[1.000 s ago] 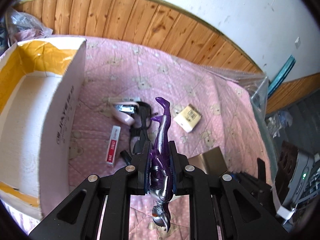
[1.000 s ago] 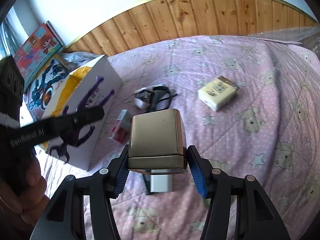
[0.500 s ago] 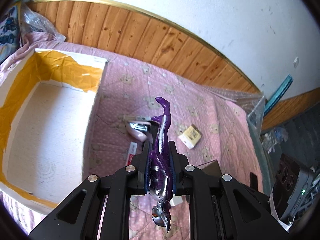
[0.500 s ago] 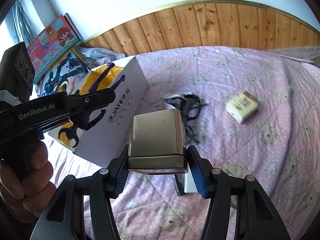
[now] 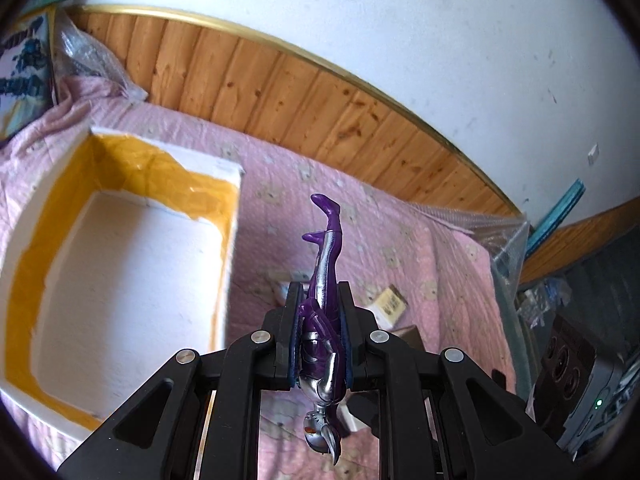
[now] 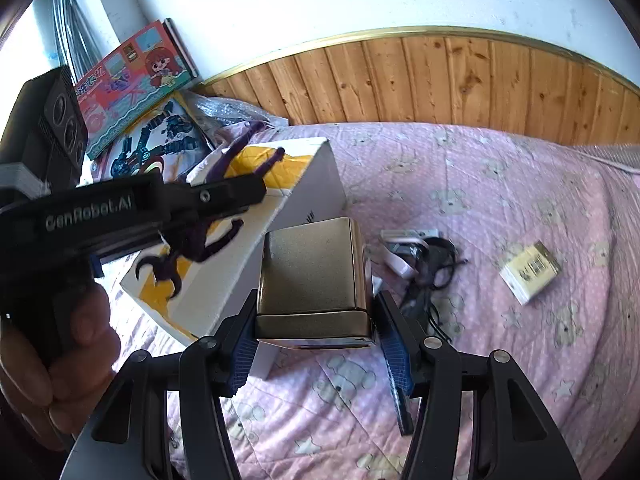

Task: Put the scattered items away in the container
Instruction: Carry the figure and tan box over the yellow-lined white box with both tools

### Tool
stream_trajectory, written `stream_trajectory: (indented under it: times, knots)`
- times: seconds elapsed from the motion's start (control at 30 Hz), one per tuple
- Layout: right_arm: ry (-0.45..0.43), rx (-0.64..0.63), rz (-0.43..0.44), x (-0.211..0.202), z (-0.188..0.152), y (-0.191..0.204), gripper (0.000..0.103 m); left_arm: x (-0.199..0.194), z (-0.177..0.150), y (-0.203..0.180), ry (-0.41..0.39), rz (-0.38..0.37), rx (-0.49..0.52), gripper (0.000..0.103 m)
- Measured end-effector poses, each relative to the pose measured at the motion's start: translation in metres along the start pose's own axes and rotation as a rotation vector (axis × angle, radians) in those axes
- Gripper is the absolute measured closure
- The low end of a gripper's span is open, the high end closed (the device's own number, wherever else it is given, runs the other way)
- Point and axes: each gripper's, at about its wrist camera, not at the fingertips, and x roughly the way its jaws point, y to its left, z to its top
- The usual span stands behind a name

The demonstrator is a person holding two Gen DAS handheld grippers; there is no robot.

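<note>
My left gripper (image 5: 320, 320) is shut on a purple and silver toy figure (image 5: 327, 240), whose legs point forward and whose head hangs below the jaws. It hangs just right of the open white cardboard box (image 5: 168, 152) with yellow tape inside. In the right wrist view the left gripper (image 6: 224, 196) and the figure (image 6: 200, 244) hover at the box (image 6: 320, 196). My right gripper (image 6: 318, 340) is shut on a gold metal tin (image 6: 312, 268), above the pink quilt beside the box's near corner.
A small cream carton (image 6: 530, 270) and a tangle of black glasses with a pink-white item (image 6: 420, 256) lie on the quilt (image 6: 500, 360). Toy boxes (image 6: 136, 76) and a plastic bag lean on the wall behind the box. A wood-panelled wall borders the bed.
Both grippers have risen and moved toward the box, each still holding its item. The left wrist view now looks down into the box's bare inside.
</note>
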Motion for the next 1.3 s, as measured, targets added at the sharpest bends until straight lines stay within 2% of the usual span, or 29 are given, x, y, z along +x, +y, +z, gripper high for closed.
stream_trajectory:
  times: [0.47, 0.9, 1.3]
  knots:
    - [-0.014, -0.075, 0.030, 0.015, 0.038, 0.032, 0.046, -0.009, 0.036, 0.037, -0.040, 0.067, -0.018, 0.087]
    - [-0.006, -0.153, 0.054, 0.050, 0.069, 0.062, 0.046, 0.007, 0.058, 0.095, -0.050, 0.180, -0.114, 0.087]
    - [0.040, -0.265, 0.037, 0.098, 0.094, 0.087, 0.046, 0.037, 0.074, 0.140, -0.024, 0.300, -0.147, 0.087]
